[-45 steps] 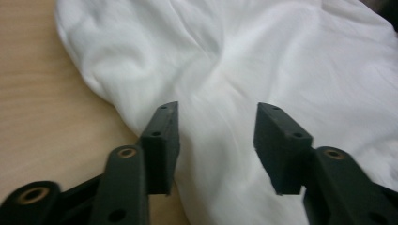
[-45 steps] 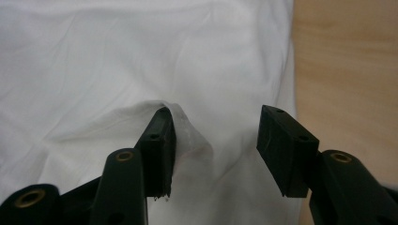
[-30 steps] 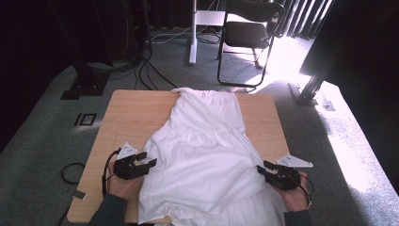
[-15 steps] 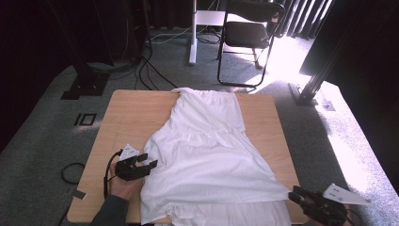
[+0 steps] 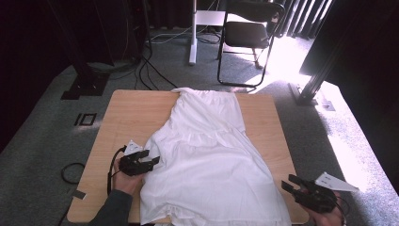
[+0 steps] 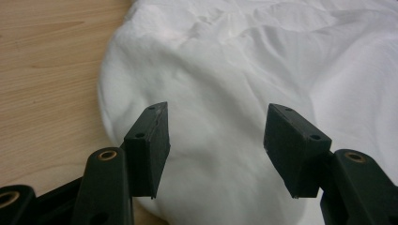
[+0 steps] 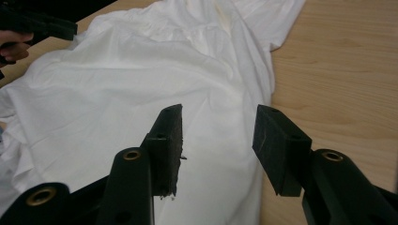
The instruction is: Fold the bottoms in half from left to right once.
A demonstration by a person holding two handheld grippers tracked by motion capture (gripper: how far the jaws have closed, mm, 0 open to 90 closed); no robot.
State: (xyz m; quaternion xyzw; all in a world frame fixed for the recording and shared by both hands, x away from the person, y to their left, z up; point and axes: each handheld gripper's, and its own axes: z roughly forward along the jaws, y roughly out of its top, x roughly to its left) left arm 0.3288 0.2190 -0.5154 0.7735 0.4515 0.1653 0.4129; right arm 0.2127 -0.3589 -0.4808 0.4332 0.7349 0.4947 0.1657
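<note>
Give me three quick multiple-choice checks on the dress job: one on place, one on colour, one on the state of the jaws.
1. Where does the left gripper sit?
A. At the dress's left edge
B. On the chair
C. At the table's far edge

2. What colour is the dress?
A. Blue
B. White
C. Black

3. How do the right gripper's jaws stand?
A. Clamped on the dress
C. Clamped on a cable
B. Apart, gripping nothing

Answers:
1. A: in the high view it lies on the table beside the cloth's left edge.
2. B: the cloth is white in all three views.
3. B: the right gripper view shows a clear gap between the jaws, which have just been opening, with the dress lying below them and nothing pinched.
</note>
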